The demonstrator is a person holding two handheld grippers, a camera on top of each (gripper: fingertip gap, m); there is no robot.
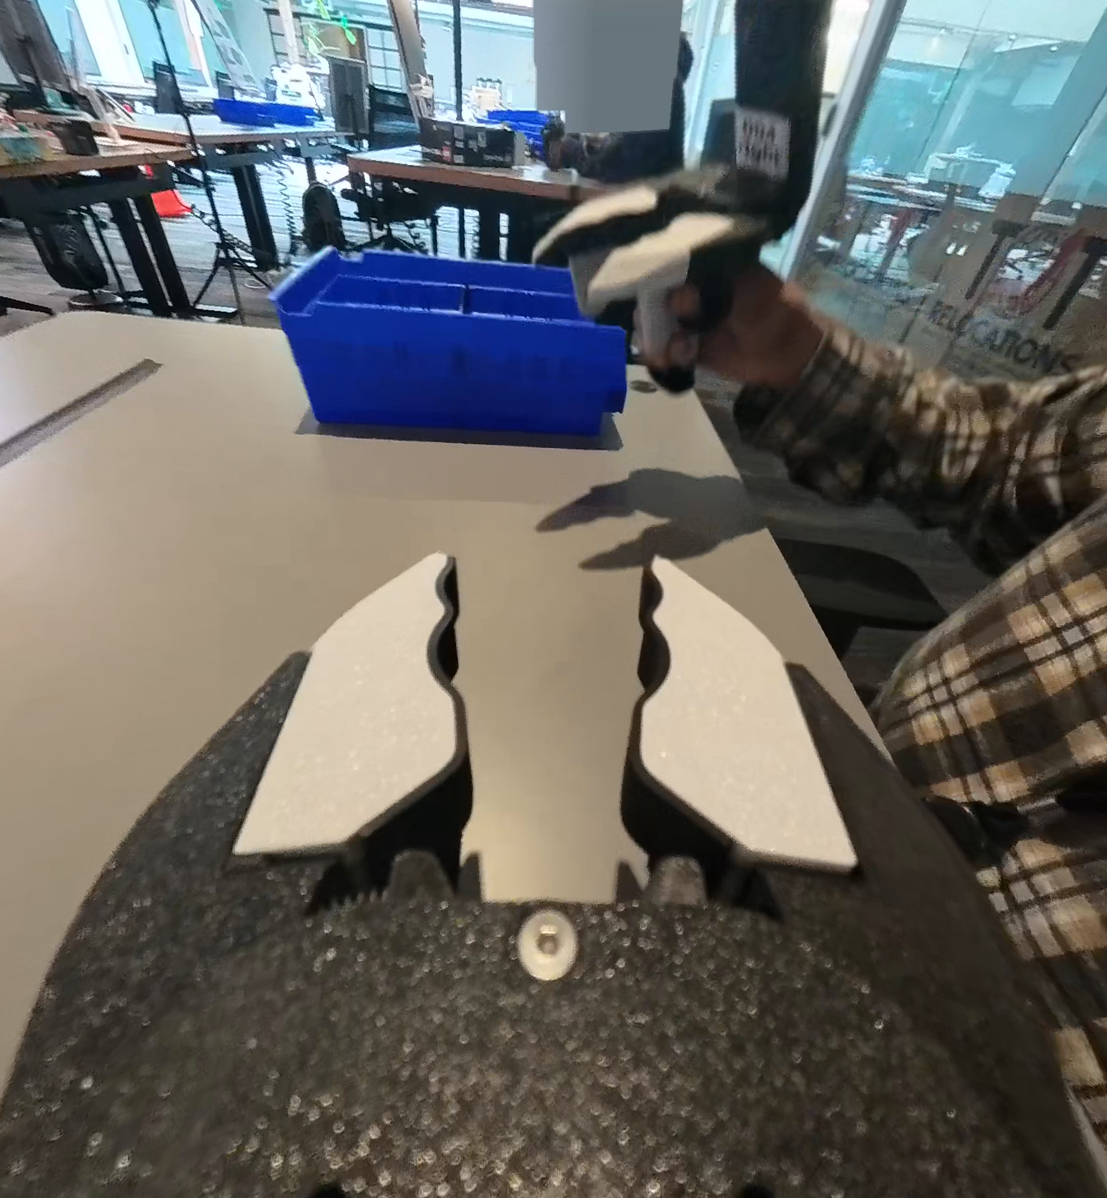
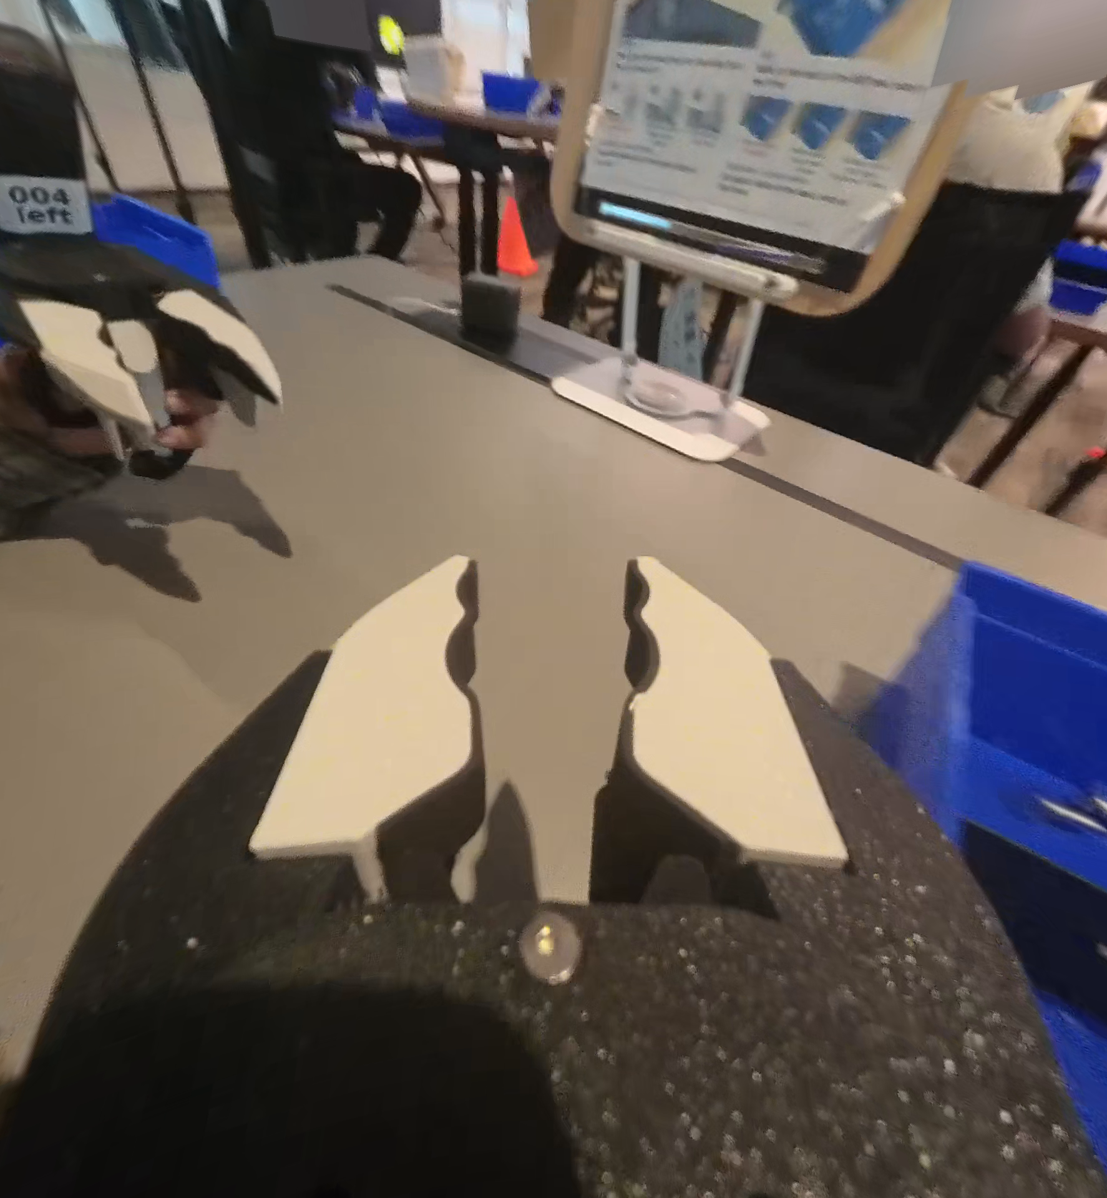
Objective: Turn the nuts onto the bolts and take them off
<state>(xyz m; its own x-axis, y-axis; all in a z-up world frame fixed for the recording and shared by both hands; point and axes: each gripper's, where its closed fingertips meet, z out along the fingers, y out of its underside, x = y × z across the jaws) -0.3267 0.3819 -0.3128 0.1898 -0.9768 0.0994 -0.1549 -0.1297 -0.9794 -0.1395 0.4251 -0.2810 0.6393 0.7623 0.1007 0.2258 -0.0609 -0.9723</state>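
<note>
My left gripper (image 1: 547,570) is open and empty, low over the grey table (image 1: 149,583). My right gripper (image 2: 551,570) is also open and empty over the table (image 2: 408,486). A blue bin (image 1: 447,343) stands ahead in the left wrist view, its contents hidden. In the right wrist view the bin (image 2: 1056,681) is at the right edge with blurred silvery bolts (image 2: 1095,817) inside. A small round metal piece (image 1: 641,387) lies beside the bin. The right gripper (image 1: 564,275) is raised next to the bin. The left gripper (image 2: 207,408) shows at the upper left.
A screen on a white stand (image 2: 732,162) stands at the table's far side. A small black block (image 2: 489,311) sits on a dark strip (image 2: 603,369) across the table. A plaid-sleeved arm (image 1: 927,454) reaches in from the right. Other tables and orange cones (image 2: 515,240) stand beyond. The gap from one gripper's tips to the other's is roughly 20 cm.
</note>
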